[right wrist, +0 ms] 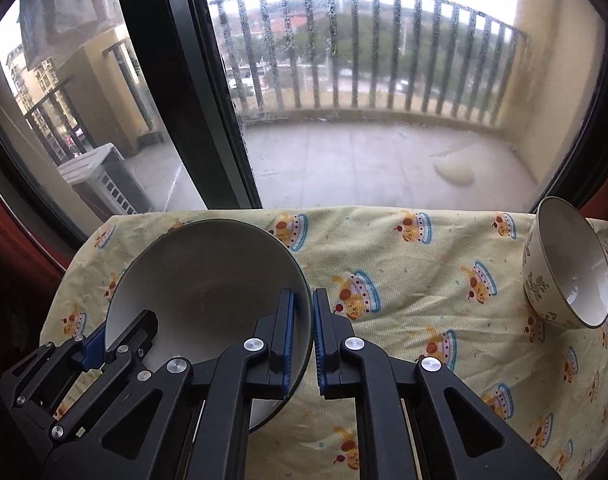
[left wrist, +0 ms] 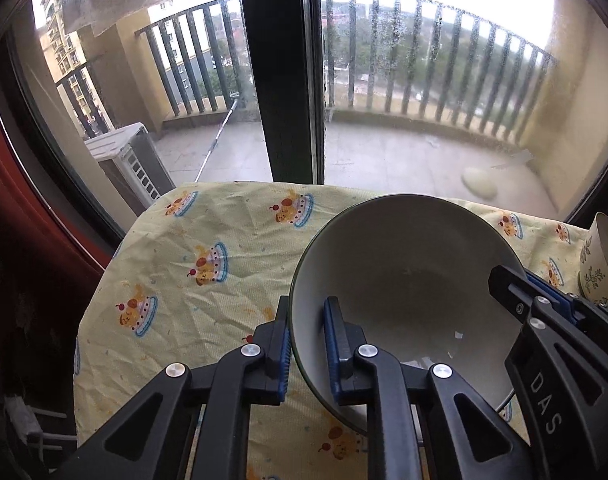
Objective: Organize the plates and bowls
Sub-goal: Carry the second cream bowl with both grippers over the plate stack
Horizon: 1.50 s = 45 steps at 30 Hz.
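— Left wrist view shows the left gripper (left wrist: 307, 344) clenched on the near-left rim of the grey bowl (left wrist: 404, 280), one pad outside the wall, one inside. The right gripper (left wrist: 544, 304) comes in from the far side of the same bowl.

— And from the right wrist view, the right gripper (right wrist: 303, 340) grasps the bowl's (right wrist: 207, 280) right rim the same way, wall pinched between the blue pads. So both hold one bowl, over the yellow cartoon-print cloth (right wrist: 404, 248) beside the window (right wrist: 364, 80).

— I'd judge the step is carrying it. Best keep both hands moving together and level; pulling apart could twist the rim out of a pad.

— Agreed. The glaze looks smooth, so a slip seems possible. How does it look otherwise?

— Wide, shallow-sided, pale grey inside with a dark green edge, empty apart from a few pale specks. It sits tilted toward the cameras; whether its base touches the cloth I cannot tell.

— The small floral bowl (right wrist: 568, 268) stands well apart at the right, tipped on its side. Probably it nests inside the grey one.
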Motion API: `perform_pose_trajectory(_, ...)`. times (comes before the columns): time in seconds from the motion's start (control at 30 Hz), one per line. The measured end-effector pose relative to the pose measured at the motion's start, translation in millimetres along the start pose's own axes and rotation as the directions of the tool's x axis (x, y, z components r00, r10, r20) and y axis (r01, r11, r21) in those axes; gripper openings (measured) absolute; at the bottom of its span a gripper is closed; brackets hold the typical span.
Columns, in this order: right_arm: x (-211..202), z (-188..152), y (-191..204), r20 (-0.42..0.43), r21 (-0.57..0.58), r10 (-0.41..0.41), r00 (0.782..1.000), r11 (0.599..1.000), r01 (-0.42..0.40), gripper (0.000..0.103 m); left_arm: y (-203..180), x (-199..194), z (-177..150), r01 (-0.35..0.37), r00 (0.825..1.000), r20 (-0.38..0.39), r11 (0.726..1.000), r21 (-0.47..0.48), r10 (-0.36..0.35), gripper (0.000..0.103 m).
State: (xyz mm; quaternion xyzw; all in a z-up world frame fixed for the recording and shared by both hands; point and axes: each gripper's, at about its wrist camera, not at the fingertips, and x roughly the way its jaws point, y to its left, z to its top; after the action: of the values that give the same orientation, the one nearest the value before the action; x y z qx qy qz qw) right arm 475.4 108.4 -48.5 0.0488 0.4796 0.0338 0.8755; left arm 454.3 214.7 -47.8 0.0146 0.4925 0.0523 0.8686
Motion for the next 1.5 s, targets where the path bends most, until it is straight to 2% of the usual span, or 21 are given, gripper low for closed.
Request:
perform_pose_trajectory(0.33,-42.4,-26.8,-29.0,0.001,0.043,0.001,1.000,0.999,-0.001,0.012,-23.3,-40.8,-23.6,0.026,1.000,0.005,1.000,0.001,-0.026,0.012)
perform_pose_trajectory(0.7,-120.9,-34.4,-67.1,0.066,0.088,-0.011,0.998,0.996,0.006,0.012,-55.4,-113.0,-33.1,0.057,0.996,0.064,0.998,0.003,-0.057,0.013)
perform_pose_trajectory(0.87,-158.8,-40.4,-86.0,0.096,0.100,-0.003,0.995,0.995,-0.006,0.011,-72.4,-147.5,-41.5,0.046,0.995,0.086,0.999,0.002,-0.046,0.013)
perform_pose_trajectory(1.17,-207.8,-67.1,-135.5,0.105,0.112,0.003,0.994,0.994,-0.015,0.011,-117.8,-187.2,-73.0,0.048,0.995,0.090,0.999,0.009,-0.049,0.013)
perform_pose_trajectory(1.5,-232.1,-102.3,-194.7,0.080,0.087,0.000,0.997,0.996,-0.007,0.011,-172.8,-205.6,-117.9,0.055,0.997,0.060,0.998,-0.035,-0.053,0.013)
